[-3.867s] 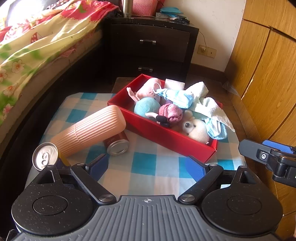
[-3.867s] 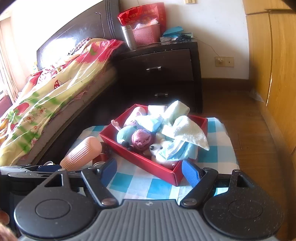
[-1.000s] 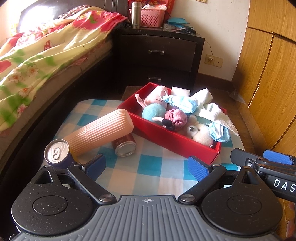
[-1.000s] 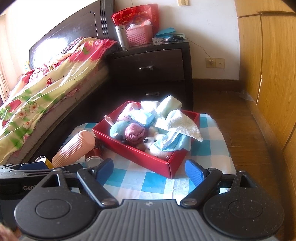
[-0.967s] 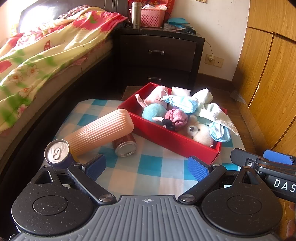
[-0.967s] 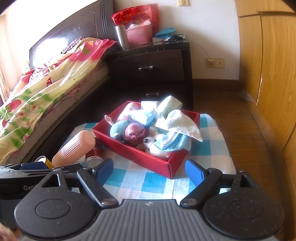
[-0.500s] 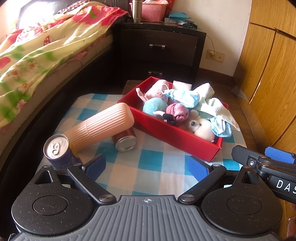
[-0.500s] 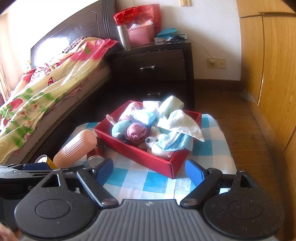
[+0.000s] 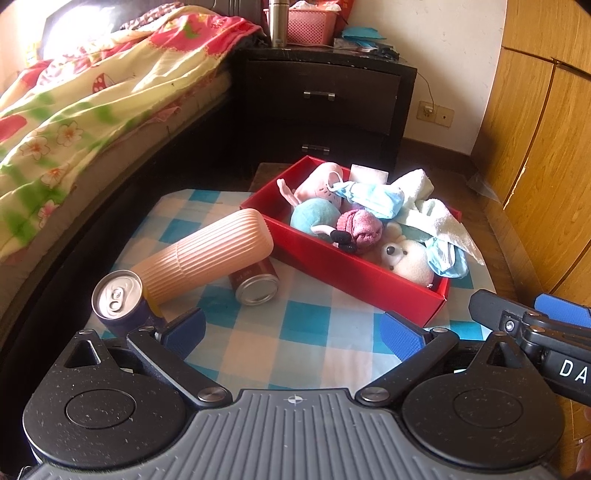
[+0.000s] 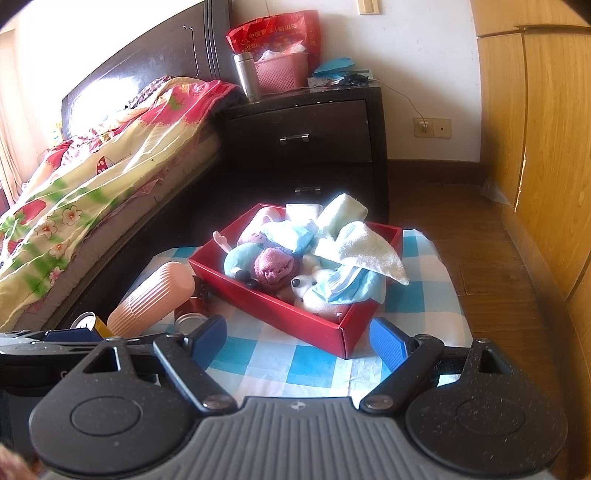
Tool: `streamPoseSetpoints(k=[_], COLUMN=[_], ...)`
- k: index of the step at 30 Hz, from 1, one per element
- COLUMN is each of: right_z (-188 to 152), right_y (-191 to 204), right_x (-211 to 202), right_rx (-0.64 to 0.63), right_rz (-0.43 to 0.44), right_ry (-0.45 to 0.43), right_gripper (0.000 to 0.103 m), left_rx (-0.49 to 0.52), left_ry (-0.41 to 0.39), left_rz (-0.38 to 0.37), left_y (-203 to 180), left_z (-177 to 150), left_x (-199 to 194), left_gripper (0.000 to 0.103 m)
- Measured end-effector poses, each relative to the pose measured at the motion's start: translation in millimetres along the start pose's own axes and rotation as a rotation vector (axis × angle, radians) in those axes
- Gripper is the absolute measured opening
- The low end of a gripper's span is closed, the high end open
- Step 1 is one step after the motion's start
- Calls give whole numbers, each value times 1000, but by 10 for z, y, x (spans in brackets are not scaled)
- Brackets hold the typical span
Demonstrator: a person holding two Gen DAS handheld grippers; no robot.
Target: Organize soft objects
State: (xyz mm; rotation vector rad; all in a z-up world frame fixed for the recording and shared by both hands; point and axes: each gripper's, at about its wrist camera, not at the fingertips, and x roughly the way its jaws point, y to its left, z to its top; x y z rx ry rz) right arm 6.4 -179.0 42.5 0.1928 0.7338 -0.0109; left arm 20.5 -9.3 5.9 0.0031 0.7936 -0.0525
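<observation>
Red cardboard box (image 9: 354,267) on the checked cloth (image 9: 314,332) is shown filled with soft toys (image 9: 406,258) and towels (image 10: 354,247). Nothing inside has changed over recent seconds. Left gripper (image 9: 291,330) and right gripper (image 10: 297,338) are held wide, empty; sorting is judged complete.

worktop cloth (image 9: 310,332): blue-white check, under and ahead of the jaws | ribbed peach tube (image 9: 207,258): lying ahead-left, propped on a tipped can (image 9: 255,286) | upright can (image 9: 118,299): just beside the left pad | bed quilt (image 9: 92,99): far left | dark nightstand (image 9: 325,99): beyond, carrying pink basket (image 9: 314,26) and steel flask (image 9: 277,22)
</observation>
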Motion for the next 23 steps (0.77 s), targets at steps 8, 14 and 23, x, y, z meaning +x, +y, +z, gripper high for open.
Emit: streamPoseSetpoints(k=[8, 14, 23], right_z=[-2, 10, 48], right_y=[-8, -37, -53], right_x=[2, -18, -91], right_rx=[1, 21, 62], right_rz=[0, 14, 32], right_ry=[-1, -9, -56], right_gripper=[64, 65, 68], left_rx=[4, -33, -52], left_ry=[-13, -39, -66], left_rz=[6, -45, -52], left_y=[-6, 49, 79], left_z=[-7, -8, -17], left_x=[0, -19, -39], left_gripper=[97, 97, 97])
